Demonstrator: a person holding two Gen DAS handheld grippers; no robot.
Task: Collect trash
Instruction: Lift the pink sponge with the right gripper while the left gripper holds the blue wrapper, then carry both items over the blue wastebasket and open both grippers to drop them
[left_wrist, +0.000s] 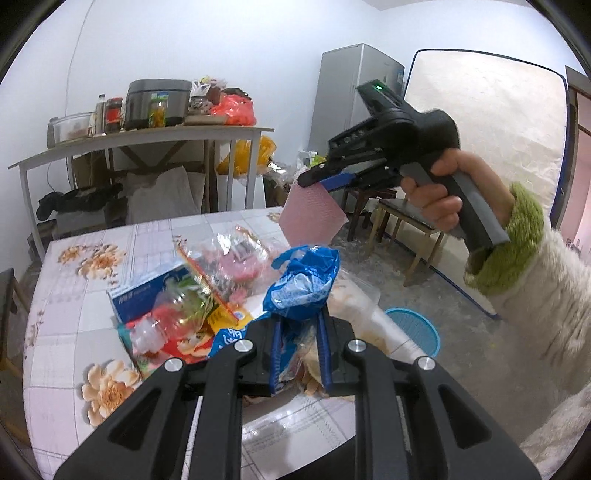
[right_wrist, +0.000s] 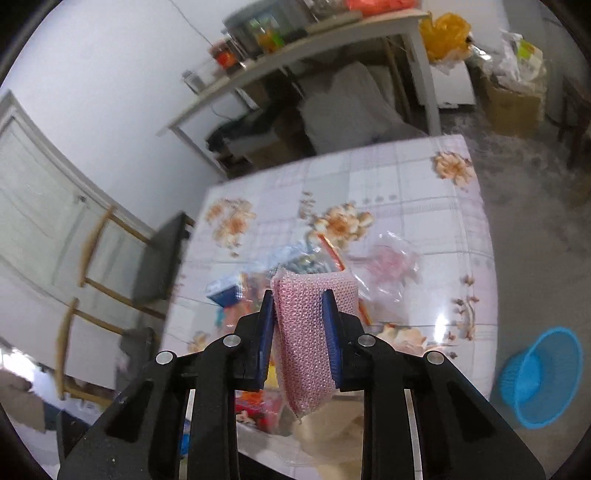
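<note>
My left gripper (left_wrist: 297, 321) is shut on a crumpled blue plastic wrapper (left_wrist: 304, 282) and holds it above the flowered table (left_wrist: 74, 295). Below it lies a heap of trash: a clear plastic bottle (left_wrist: 170, 317), a blue tissue box (left_wrist: 147, 295) and clear snack bags (left_wrist: 236, 258). My right gripper (right_wrist: 301, 306) is shut on a pink bubble-wrap pouch (right_wrist: 312, 343), which bulges between the blue pads. In the left wrist view that gripper (left_wrist: 314, 177) hangs in the air over the table's far corner with the pink pouch (left_wrist: 312, 218) dangling from it.
A blue mesh basket (right_wrist: 539, 376) stands on the floor beside the table, the basket (left_wrist: 417, 328) partly hidden in the left wrist view. A side table (left_wrist: 147, 136) with a cooker and jars stands by the wall. A wooden chair (right_wrist: 110, 280), a fridge (left_wrist: 351, 96) and a mattress (left_wrist: 480, 140) are around.
</note>
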